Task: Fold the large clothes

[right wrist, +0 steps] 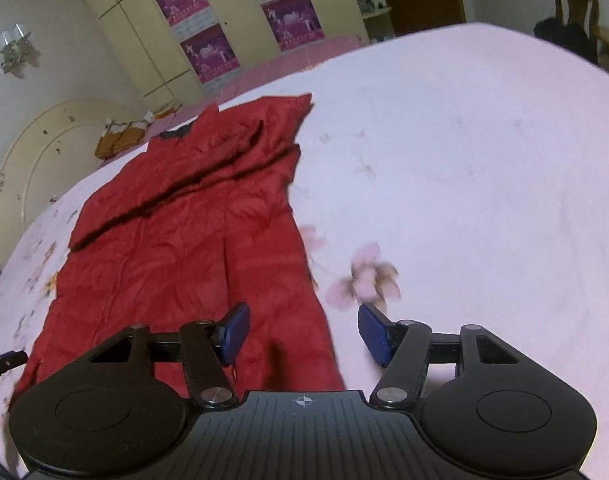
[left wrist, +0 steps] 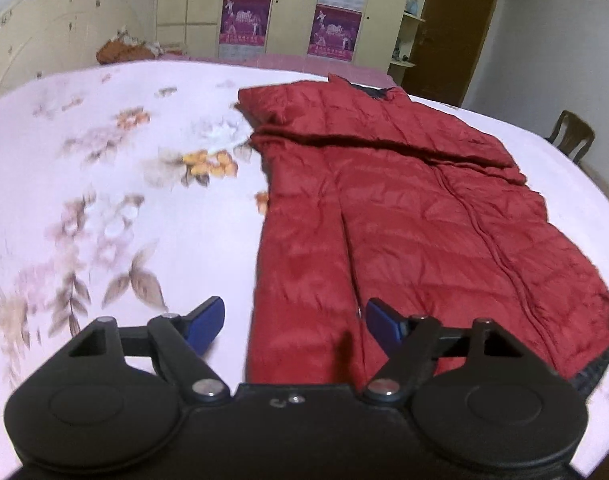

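Jacket (left wrist: pixel 404 216) red, quilted, flat on bedspread (left wrist: pixel 124 160), sleeve folded across.

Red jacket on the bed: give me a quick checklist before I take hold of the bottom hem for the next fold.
1. Sleeves folded in: ok. One sleeve lies across the chest of the red jacket; both side edges look straight.
2. Left gripper free: ok. Jaws apart, nothing between them, over the jacket's near left corner.
3. Right gripper free: ok. Jaws apart, empty, over the near right corner.
4. Jacket flat on the bedsheet: ok, only light wrinkles.
5. Pads touching the hem: not ok, neither gripper has closed on fabric yet.
6. Space beyond the collar to fold into: ok, bare sheet there.
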`<state>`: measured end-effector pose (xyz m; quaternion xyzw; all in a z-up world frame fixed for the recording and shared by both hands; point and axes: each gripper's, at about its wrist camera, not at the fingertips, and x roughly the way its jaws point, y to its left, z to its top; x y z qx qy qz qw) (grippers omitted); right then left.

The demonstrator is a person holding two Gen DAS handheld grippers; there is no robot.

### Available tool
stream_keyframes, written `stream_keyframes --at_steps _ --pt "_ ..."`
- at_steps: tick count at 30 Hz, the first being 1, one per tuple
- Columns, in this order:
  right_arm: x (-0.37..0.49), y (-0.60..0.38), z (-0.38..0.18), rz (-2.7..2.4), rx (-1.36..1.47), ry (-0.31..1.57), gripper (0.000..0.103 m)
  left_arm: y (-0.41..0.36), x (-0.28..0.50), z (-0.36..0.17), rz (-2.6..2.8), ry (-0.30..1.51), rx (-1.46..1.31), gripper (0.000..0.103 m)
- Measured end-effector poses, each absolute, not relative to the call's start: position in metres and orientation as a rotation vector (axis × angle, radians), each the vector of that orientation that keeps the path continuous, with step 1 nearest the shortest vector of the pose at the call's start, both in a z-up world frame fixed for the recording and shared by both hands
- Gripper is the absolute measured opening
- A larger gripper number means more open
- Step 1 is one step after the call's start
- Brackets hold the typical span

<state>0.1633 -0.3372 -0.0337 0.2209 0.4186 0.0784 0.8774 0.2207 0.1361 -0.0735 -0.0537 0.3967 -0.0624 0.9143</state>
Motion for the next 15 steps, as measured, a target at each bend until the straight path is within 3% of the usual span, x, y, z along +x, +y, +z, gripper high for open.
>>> stream_keyframes --at_steps 15 --pt "0.132 -0.380 -0.070 0.252 0.778 0.899 0.061 0.168 0.195 -0.101 -0.193 0.878 -0.460 0.062"
